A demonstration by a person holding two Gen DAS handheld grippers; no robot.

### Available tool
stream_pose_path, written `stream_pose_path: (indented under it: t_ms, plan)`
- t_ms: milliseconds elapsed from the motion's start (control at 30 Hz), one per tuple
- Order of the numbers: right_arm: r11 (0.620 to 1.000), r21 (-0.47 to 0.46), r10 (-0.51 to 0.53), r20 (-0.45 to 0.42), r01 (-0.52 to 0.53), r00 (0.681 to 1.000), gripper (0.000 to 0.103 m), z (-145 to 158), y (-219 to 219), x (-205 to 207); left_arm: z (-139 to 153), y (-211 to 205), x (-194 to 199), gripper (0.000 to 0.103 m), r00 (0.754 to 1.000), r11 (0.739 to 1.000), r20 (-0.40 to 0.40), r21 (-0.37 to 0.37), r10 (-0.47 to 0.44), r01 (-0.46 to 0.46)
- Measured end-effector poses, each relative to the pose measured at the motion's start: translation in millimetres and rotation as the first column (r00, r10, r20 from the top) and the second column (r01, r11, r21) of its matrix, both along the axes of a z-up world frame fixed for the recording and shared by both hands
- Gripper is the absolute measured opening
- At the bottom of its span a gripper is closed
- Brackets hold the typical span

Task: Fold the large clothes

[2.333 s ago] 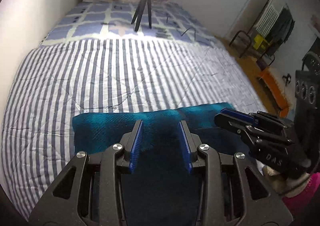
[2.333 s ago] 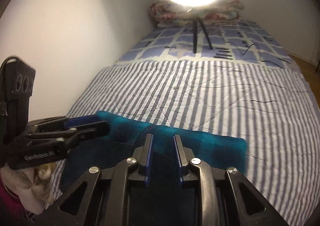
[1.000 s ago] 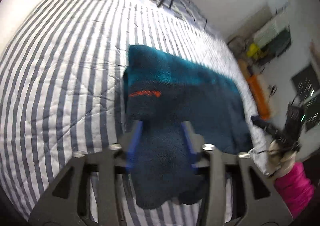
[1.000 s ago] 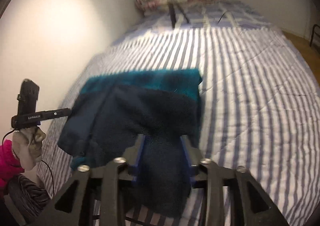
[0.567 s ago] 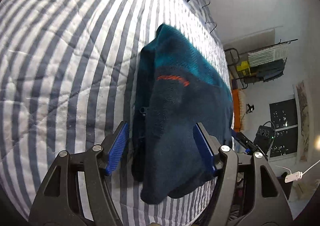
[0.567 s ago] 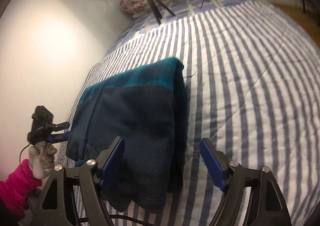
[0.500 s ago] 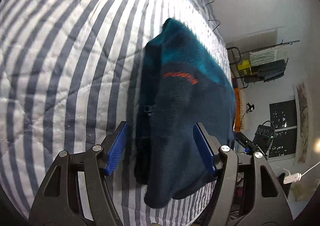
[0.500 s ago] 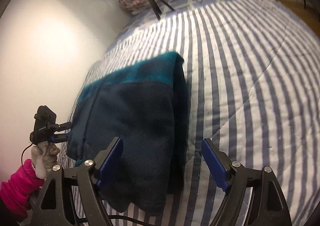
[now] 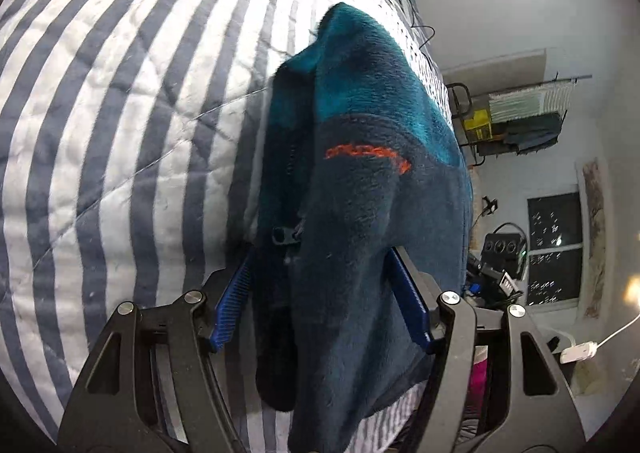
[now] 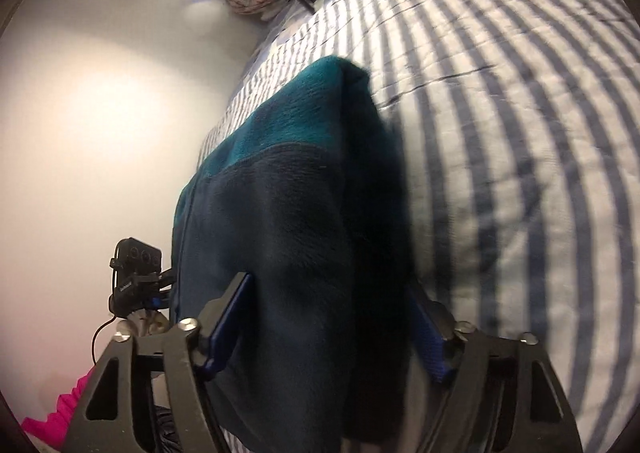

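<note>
1 folded fleece jacket [image 9: 360, 189] lies between 2 spread claws: left claw [image 9: 322, 303], right claw [image 10: 332, 325].

Folded fleece [image 9: 360, 213] fills gap between fingers; striped quilt [image 9: 120, 113] bare beside it.

Both the left gripper [image 9: 322, 299] and the right gripper [image 10: 332, 327] have their jaws spread wide apart.

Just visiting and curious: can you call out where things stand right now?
Left gripper open, astride the fleece jacket. Right gripper open too. Jacket folded on the striped quilt, near edge overhanging. Nothing in the way.
</note>
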State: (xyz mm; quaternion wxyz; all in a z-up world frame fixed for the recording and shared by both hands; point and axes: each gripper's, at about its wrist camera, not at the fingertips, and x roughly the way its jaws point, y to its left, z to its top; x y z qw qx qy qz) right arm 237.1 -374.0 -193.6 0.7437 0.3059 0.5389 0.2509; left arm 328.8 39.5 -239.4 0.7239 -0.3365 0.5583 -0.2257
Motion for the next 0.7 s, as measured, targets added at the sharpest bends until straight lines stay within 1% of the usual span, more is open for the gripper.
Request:
stream_pose_path:
  t_ms: [33,67,100,167,200,233,267,300,367,433,567,633,700]
  plan:
    - [1.0,-0.004,0.003,0.002,-0.003,1.0,0.065,0.1,2.7,0.7,2.4,-4.5,0.3,0.066,1.0,1.0,0.017,0.029,-0.01,0.009]
    - [1.0,-0.013,0.007,0.004,-0.007,1.0,0.061,0.7,5.0,0.5,4.3,-7.4,0.3,0.057,0.999,0.999,0.027,0.045,-0.017,0.016]
    - [1.0,-0.027,0.012,0.008,-0.012,1.0,0.059,2.4,7.1,0.0,6.6,-10.8,-0.2,0.051,0.999,0.998,0.037,0.058,-0.029,0.027]
    - [0.998,-0.055,0.021,0.022,-0.02,1.0,0.047,7.7,10.3,-0.3,10.4,-16.2,-0.8,0.044,0.998,0.996,0.052,0.089,-0.035,0.031]
    - [0.997,-0.078,0.027,0.033,-0.024,0.999,0.045,12.1,12.7,-1.5,14.7,-18.3,-1.6,0.042,0.997,0.994,0.063,0.103,-0.042,0.036]
    - [0.994,-0.105,0.035,0.047,-0.03,0.998,0.041,17.8,17.6,-1.7,19.5,-21.1,-2.8,0.038,0.996,0.992,0.079,0.124,-0.05,0.04]
    - [0.991,-0.126,0.041,0.057,-0.034,0.998,0.038,19.9,23.0,5.1,23.7,-24.8,-2.6,0.034,0.994,0.989,0.091,0.142,-0.056,0.043]
    - [0.985,-0.167,0.053,0.077,-0.04,0.996,0.037,27.0,29.1,3.6,29.0,-28.3,-4.8,0.033,0.992,0.986,0.11,0.16,-0.064,0.046]
    - [0.975,-0.218,0.065,0.099,-0.042,0.993,0.035,35.7,37.0,2.9,36.8,-35.3,-8.1,0.029,0.988,0.982,0.134,0.183,-0.075,0.05]
    - [0.963,-0.265,0.076,0.115,-0.043,0.99,0.034,43.2,44.3,2.1,42.2,-41.3,-8.3,0.028,0.984,0.977,0.156,0.208,-0.087,0.054]
    - [0.929,-0.367,0.111,0.151,-0.048,0.982,0.033,62.7,62.2,0.2,60.9,-58.0,-12.8,0.027,0.972,0.961,0.204,0.27,-0.115,0.057]
    - [0.916,-0.398,0.119,0.164,-0.045,0.979,0.032,68.8,64.7,0.6,70.5,-68.1,-14.7,0.027,0.964,0.953,0.229,0.298,-0.133,0.061]
    - [0.895,-0.444,0.131,0.176,-0.041,0.976,0.032,77.1,70.3,-0.3,75.8,-77.8,-14.7,0.027,0.961,0.952,0.24,0.3,-0.138,0.063]
